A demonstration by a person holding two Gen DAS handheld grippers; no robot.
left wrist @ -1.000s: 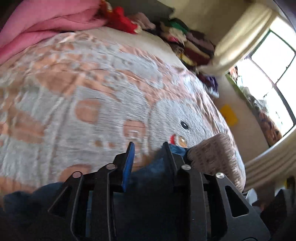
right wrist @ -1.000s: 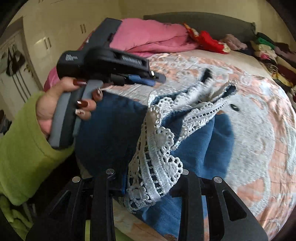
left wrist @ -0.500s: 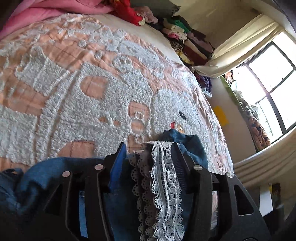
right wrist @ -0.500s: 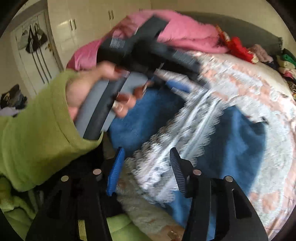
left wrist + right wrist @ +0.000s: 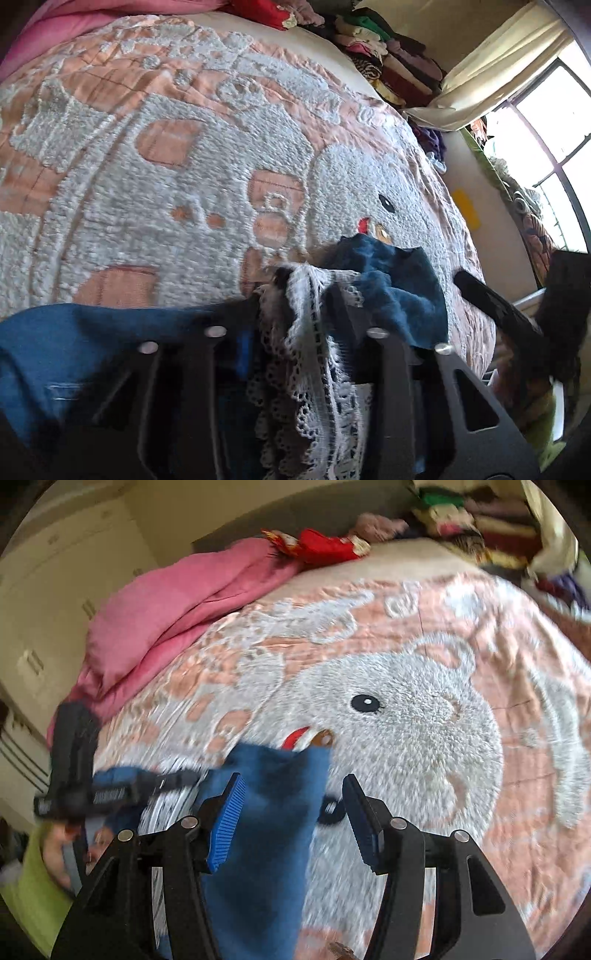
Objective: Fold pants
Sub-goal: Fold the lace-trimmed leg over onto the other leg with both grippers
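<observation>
Pants point(image 5: 391, 273): one blue pair with a white lace trim point(image 5: 314, 354), lying at the near edge of the bed point(image 5: 184, 192) on its pink-and-white blanket. Two hand-held grippers are in view. The left hand-held gripper point(image 5: 295, 306) points down at the bed edge, and its jaws, which have just been closing, pinch the bunched lace and blue cloth. The right hand-held gripper point(image 5: 293, 801) also tilts downward; its jaws have just been opening and stand apart, a blue pant leg point(image 5: 266, 834) hanging between them without the pads pressing on it. One hand point(image 5: 62, 853) in a green sleeve carries the left tool at the bed's near left corner. One pink quilt point(image 5: 177, 602) lies along the far left edge, and one pile of folded clothes point(image 5: 388, 55) sits at the far right corner.
</observation>
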